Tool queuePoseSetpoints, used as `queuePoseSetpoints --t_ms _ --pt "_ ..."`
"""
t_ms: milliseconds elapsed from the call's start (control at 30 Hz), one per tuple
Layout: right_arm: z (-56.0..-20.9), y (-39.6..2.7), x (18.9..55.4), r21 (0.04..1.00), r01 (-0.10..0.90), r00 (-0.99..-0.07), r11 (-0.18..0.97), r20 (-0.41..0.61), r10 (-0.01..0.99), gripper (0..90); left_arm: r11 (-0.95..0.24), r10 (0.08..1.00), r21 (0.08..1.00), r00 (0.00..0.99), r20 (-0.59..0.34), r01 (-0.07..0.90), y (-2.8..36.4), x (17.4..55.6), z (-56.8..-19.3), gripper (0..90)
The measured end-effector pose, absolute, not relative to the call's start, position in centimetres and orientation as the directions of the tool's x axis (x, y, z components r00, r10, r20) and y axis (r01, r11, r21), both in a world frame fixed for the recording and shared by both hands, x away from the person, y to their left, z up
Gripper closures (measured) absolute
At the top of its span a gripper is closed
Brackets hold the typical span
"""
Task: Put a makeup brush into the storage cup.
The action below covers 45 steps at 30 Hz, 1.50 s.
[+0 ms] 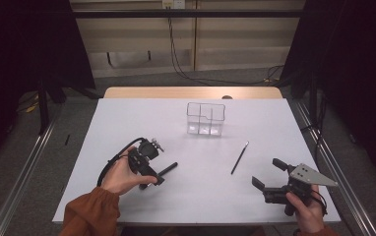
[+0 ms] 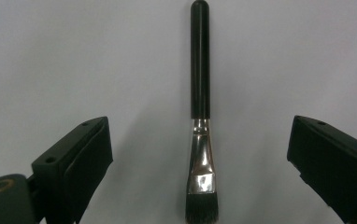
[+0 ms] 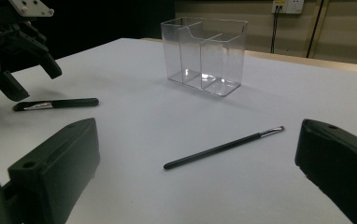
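A thick black-handled brush (image 2: 200, 93) with a silver ferrule lies flat on the white table (image 1: 127, 123). My left gripper (image 2: 200, 126) hovers just above it, open, one jaw on each side and neither touching. In the high view this gripper (image 1: 147, 172) is at the left over the thick brush (image 1: 167, 168). A thin black brush (image 1: 239, 158) lies right of centre. My right gripper (image 1: 267, 172) is open and holds nothing near the front right edge; its own view looks past the thin brush (image 3: 223, 148) towards the left gripper (image 3: 32, 79).
A clear plastic organiser (image 1: 204, 119) with several compartments stands upright near the back middle; it shows as the organiser (image 3: 204, 56) beyond the thin brush. Metal rails (image 1: 23, 172) run along both sides of the table. Cables (image 1: 186, 73) trail on the floor behind.
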State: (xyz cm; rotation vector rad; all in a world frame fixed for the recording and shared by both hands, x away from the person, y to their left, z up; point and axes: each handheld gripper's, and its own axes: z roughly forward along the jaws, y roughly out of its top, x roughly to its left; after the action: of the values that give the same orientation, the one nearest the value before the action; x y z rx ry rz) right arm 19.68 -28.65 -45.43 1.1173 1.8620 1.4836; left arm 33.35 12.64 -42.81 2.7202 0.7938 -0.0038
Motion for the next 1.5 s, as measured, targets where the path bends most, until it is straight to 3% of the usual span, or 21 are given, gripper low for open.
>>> queuePoseSetpoints --t_ms 133,633,1200,1400,1500 --pt "-45.5 -28.7 19.7 0.955 0.287 -0.536 0.074 0.096 0.839 0.0 -0.801 0.526 0.275 0.845 -0.099 0.532 12.5 33.4 -43.1 11.1" --pt "-45.5 -28.6 19.7 0.953 0.295 -0.533 0.067 0.106 0.840 0.0 -0.832 0.506 0.204 0.857 -0.102 0.516 11.8 33.4 -44.0 43.0" --pt "-45.5 -28.5 19.7 0.953 0.296 -0.536 0.067 0.108 0.838 0.0 -0.850 0.506 0.142 0.861 -0.049 0.507 11.0 33.3 -44.5 57.1" --pt "-45.5 -28.6 19.7 0.952 0.299 -0.534 0.068 0.108 0.838 0.0 -0.828 0.544 0.130 0.837 -0.056 0.546 11.1 33.8 -44.5 70.7" --pt "-45.5 -28.5 19.7 0.951 0.300 -0.535 0.067 0.110 0.838 0.0 -0.833 0.540 0.115 0.841 -0.041 0.541 10.9 33.8 -44.5 72.6"
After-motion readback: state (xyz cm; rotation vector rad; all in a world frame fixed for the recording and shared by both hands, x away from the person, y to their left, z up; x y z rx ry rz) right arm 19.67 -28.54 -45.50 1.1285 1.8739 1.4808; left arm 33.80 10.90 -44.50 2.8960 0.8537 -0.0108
